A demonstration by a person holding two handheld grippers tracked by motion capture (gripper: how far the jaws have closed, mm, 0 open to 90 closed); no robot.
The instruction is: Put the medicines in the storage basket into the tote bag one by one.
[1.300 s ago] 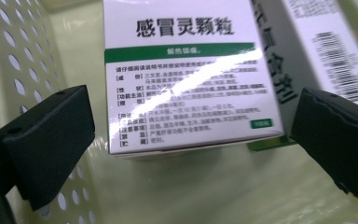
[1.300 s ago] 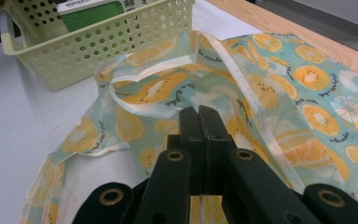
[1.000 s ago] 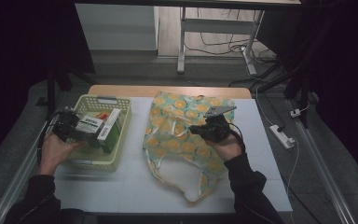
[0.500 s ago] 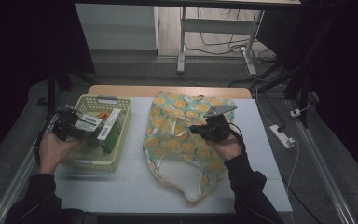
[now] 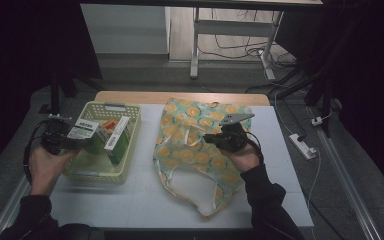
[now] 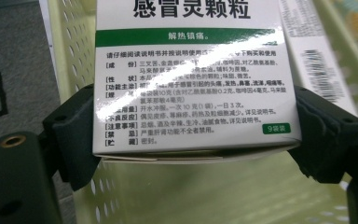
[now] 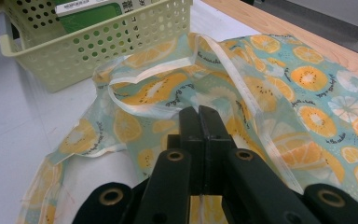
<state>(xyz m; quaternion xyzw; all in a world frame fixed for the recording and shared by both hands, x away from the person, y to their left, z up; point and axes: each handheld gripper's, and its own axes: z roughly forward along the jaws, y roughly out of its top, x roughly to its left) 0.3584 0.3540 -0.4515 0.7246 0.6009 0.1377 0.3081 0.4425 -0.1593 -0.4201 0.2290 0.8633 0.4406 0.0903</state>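
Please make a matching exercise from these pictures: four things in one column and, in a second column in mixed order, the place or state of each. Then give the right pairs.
Things
1. white medicine box
2. basket
3. orange-print bag
4. right gripper

Places or states
A. lies flat on the white table, handles toward the person
B. jaws shut together on the bag's fabric
C. clamped between the left gripper's two black jaws
D. pale green, stands at the table's left side with boxes in it

Pairs: 1-C, 2-D, 3-A, 4-B
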